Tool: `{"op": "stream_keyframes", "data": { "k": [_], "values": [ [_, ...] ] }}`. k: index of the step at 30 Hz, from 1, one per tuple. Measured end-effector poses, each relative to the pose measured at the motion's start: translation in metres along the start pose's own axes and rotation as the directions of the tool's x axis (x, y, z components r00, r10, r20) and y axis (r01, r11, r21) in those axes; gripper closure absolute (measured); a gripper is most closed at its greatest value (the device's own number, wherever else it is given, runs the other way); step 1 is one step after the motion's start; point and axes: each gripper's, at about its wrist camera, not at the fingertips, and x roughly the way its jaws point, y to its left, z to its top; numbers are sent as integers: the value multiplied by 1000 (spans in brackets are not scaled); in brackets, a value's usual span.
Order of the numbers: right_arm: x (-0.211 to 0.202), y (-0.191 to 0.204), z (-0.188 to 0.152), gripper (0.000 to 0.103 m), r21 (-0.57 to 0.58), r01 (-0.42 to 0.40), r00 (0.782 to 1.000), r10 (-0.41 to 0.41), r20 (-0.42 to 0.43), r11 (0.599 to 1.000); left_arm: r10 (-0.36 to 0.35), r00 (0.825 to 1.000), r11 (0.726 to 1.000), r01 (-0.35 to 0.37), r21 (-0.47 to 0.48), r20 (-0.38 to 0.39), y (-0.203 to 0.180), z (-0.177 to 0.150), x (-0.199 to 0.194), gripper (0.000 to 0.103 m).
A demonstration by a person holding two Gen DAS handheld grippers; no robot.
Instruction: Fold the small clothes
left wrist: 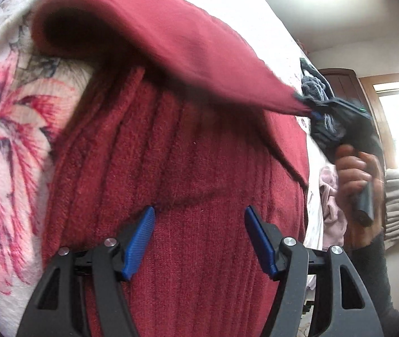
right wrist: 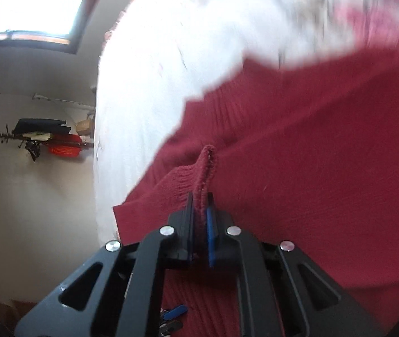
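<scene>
We see a dark red knitted sweater (left wrist: 188, 174) lying on a soft white blanket with a printed pink flower (left wrist: 8, 129), and its body has thick vertical ribs with a fuzzy surface. Our left gripper (left wrist: 199, 224) hangs just over these ribs with its two blue ribbed pads (left wrist: 140, 241) spread wide, and nothing is between them. A smoother part of the sweater is lifted above and ahead of this gripper; it makes a rounded hollow fold on the left and stretches to a narrow point on the right. At that point our right gripper (left wrist: 316, 112) pinches it, held by a hand (left wrist: 354, 174) in a dark sleeve. From the right wrist we see the right gripper (right wrist: 200, 210) with its jaws pressed together on a thin standing edge of the ribbed knit (right wrist: 205, 168), and the red cloth spreads ahead and to the right of it. The blanket (right wrist: 148, 70) beyond is blurred. Behind the right gripper, in the left view, lie a dark blue-grey cloth (left wrist: 314, 84) and a pale pink cloth (left wrist: 331, 196). On the wall left of the right gripper hangs a rack with dark and red things (right wrist: 47, 137), below a bright window (right wrist: 36, 5).
</scene>
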Motion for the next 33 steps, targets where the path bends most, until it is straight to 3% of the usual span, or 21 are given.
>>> {"op": "stream_keyframes", "data": {
  "k": [7,10,20,28,31,33],
  "values": [
    [-116,0,1,98,-80,78,973,-59,221,994,-13,1000,1000,13,-16,6,5,1,-3,37],
    [-139,-22,3,98,-55,105,962,-88,260,993,-12,1000,1000,12,-13,8,7,1,-4,37],
    [-126,-109,-7,98,37,139,962,-144,234,990,-87,989,996,87,13,119,-4,13,-39,38],
    [-101,-143,-6,97,38,133,967,-138,214,990,-64,984,996,51,78,165,-24,68,-46,38],
    [-95,-154,-4,90,9,114,975,-114,191,993,-50,983,996,35,87,176,-29,99,-43,38],
    [-111,-156,-3,86,7,79,969,-78,236,997,-47,982,995,30,96,182,-35,124,-41,38]
  ]
}}
